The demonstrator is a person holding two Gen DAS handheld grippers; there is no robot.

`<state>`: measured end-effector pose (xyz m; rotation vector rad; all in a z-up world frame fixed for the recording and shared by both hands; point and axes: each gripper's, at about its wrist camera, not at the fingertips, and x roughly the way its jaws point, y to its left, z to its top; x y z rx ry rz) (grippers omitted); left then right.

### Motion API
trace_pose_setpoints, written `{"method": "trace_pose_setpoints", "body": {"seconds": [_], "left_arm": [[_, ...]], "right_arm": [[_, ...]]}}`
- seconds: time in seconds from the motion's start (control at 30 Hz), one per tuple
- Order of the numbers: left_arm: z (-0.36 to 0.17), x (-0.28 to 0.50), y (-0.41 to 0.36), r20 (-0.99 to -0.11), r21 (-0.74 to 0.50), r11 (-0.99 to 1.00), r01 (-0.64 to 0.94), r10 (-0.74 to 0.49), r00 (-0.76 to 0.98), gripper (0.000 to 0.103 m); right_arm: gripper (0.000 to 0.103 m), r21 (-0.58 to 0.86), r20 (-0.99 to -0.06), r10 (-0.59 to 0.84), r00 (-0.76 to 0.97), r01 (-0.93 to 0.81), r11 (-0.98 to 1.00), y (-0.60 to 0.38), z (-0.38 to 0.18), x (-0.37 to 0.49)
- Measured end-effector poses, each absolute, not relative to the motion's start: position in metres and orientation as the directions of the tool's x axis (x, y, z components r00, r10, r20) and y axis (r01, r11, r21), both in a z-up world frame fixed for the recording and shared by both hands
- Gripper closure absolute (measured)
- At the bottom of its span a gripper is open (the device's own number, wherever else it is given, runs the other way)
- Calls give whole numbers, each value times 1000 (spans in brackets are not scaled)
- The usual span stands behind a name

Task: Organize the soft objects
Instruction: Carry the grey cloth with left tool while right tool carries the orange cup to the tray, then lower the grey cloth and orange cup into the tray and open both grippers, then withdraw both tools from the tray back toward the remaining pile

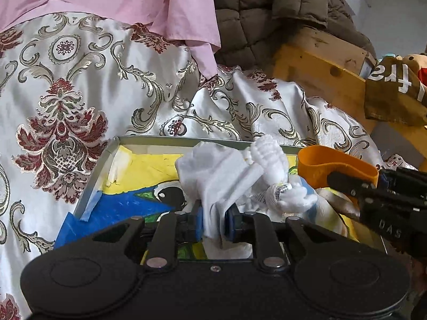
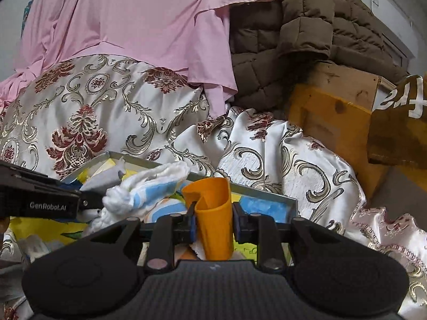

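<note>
While white cloth (image 1: 213,184) (bunched) sits between left gripper (image 1: 213,220) pads.

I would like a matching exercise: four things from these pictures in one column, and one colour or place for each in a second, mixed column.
1. cup
2. quilted jacket
3. white cloth
4. draped garment

A. pink
B. between the left gripper's fingers
C. orange
D. brown

Pairs: 1-C, 2-D, 3-B, 4-A

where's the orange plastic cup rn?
Between the right gripper fingers, the orange plastic cup sits over the shallow metal tray, right of the white cloth bundle.
</note>
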<state>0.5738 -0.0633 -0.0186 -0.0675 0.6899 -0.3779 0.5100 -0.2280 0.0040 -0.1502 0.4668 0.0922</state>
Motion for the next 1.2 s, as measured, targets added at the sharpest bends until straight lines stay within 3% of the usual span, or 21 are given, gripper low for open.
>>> {"method": "trace_pose_setpoints", "body": {"seconds": [0.07,0.17,0.4,0.73,1.0,1.2], "left_arm": [[-17,571,-63,-605,-180,934,309,-352,714,78],[-16,565,-62,-601,-186,938,293,-345,721,67],[-4,540,-58,-573,-186,944,274,-331,750,39],[35,477,-41,-508,-197,947,254,-321,799,24],[85,400,-12,-420,-219,948,232,-306,854,7],[110,338,5,-355,-225,947,229,-299,886,2]], "right_arm": [[68,-116,-452,58,890,-123,986,-229,3,506],[49,-110,-446,65,893,-127,986,-229,4,500],[34,-119,-416,70,907,-131,984,-228,18,475],[15,-142,-327,82,942,-134,981,-225,70,409],[1,-90,-253,112,961,-138,986,-222,121,334],[0,-61,-209,143,967,-159,985,-215,139,276]]}}
